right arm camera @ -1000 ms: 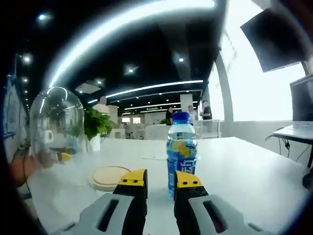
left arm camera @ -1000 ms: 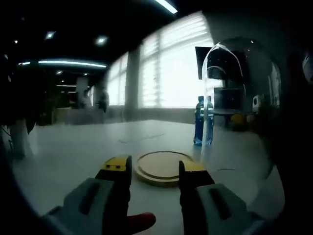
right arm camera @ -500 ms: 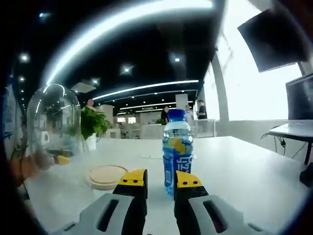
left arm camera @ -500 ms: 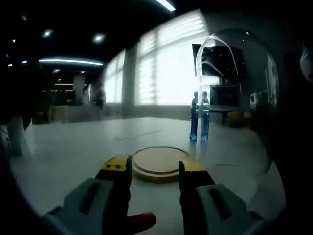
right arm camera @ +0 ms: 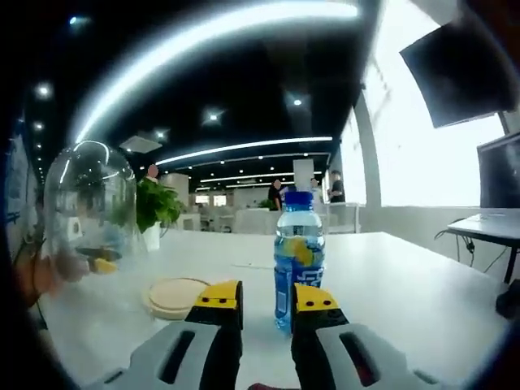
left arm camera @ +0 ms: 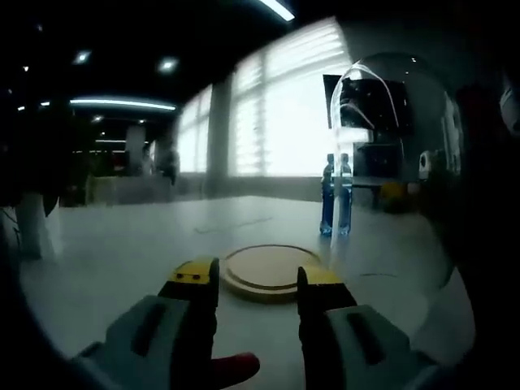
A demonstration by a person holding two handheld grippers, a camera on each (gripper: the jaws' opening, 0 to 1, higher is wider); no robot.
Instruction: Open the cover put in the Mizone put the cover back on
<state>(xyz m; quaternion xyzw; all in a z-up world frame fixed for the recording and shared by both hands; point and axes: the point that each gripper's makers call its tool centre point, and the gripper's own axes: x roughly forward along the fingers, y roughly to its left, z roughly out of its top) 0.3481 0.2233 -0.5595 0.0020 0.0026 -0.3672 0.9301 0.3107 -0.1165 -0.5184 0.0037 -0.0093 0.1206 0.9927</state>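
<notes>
Parting the fingers [right arm camera: 219,294] of the right gripper [right arm camera: 266,294] by a narrow gap and gripping nothing. Pointing them straight at the bottle [right arm camera: 299,260], just beyond the tips. Spreading the left gripper [left arm camera: 258,272] wider, likewise empty, and aiming it at the base [left arm camera: 268,270], just past its tips.

Seeing the bottle standing upright on the table [right arm camera: 390,284], long axis vertical, cap on, off the base and to its right in the right gripper view. Judging the right gripper much the nearer to it. Needing a short reach forward, probably, and jaws wide enough to take the body. Then carrying it leftward onto the base.

Finding the cover [right arm camera: 89,211] already off the base, on its far side from the bottle. Looking as if resting on the table, though hard to say for certain. Rising large just right of the base in the left gripper view [left arm camera: 398,162], with the bottle [left arm camera: 336,195] beyond the base.

Noting nothing lying between bottle and base. Watching the cover, though, for a knock during the carry.

Spotting, farther behind the base, a plant [right arm camera: 158,207], bright windows [left arm camera: 276,114], a dark monitor [right arm camera: 463,65] and people standing far off.
</notes>
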